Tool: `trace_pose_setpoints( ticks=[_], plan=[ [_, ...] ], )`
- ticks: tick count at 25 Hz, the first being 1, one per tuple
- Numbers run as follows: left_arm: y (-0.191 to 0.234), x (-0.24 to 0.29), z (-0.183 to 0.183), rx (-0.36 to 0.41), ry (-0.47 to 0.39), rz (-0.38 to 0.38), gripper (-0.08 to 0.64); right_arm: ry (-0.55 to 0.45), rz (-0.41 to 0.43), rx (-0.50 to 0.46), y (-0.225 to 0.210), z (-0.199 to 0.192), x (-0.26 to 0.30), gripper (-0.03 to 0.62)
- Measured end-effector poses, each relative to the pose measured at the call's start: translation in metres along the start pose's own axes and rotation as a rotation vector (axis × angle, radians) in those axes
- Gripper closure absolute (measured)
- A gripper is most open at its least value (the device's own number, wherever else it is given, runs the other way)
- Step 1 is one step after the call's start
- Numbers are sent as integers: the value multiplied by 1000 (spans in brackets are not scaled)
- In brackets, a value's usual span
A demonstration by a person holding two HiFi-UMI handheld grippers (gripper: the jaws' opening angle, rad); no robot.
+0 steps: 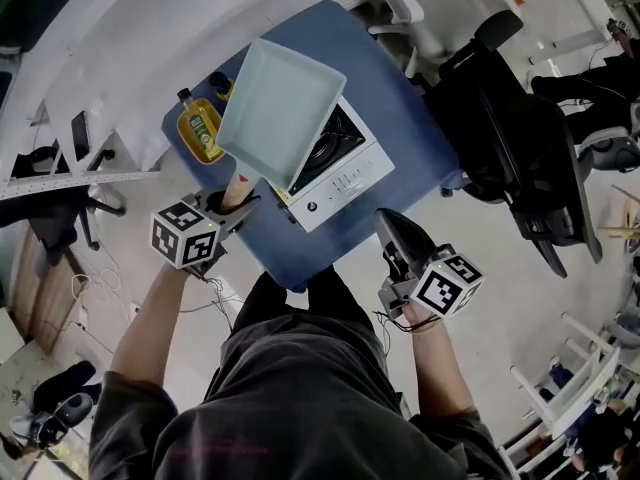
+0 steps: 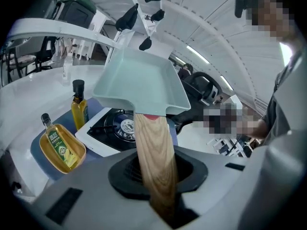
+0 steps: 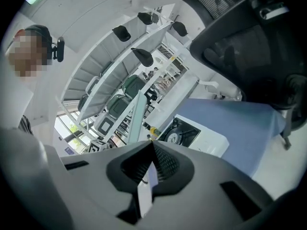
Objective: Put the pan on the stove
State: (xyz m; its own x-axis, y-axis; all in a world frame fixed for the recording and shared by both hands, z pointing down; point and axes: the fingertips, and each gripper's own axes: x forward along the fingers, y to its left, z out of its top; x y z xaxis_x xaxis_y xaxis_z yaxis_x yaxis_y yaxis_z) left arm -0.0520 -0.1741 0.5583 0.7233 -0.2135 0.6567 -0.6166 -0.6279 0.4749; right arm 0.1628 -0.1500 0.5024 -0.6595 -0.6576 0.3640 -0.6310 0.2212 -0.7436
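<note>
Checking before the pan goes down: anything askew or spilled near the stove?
One oil bottle lies tilted in a yellow dish beside the stove; the other bottle stands upright. No spill visible.

No word, brand or number can be read anywhere in the views. The oil bottle [image 2: 57,145] lying on its side has a green label with print too small to make out, and the stove [image 1: 350,175] has a row of tiny marks on its white front panel, equally illegible. The marker cubes [image 1: 185,235] show only black-and-white square patterns, no letters.
</note>
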Motion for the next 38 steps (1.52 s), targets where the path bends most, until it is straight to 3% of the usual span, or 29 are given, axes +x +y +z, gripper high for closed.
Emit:
trace_pose_setpoints(
  ticks=[10, 21, 38],
  plan=[
    [38, 33, -22, 92, 211, 29, 476, 9, -26, 43, -24, -7, -2, 589],
    [63, 47, -39, 194, 386, 52, 474, 19, -48, 80, -35, -13, -2, 589],
    [82, 49, -52, 250, 516, 88, 472, 25, -43, 113, -42, -28, 2, 589]
  ],
)
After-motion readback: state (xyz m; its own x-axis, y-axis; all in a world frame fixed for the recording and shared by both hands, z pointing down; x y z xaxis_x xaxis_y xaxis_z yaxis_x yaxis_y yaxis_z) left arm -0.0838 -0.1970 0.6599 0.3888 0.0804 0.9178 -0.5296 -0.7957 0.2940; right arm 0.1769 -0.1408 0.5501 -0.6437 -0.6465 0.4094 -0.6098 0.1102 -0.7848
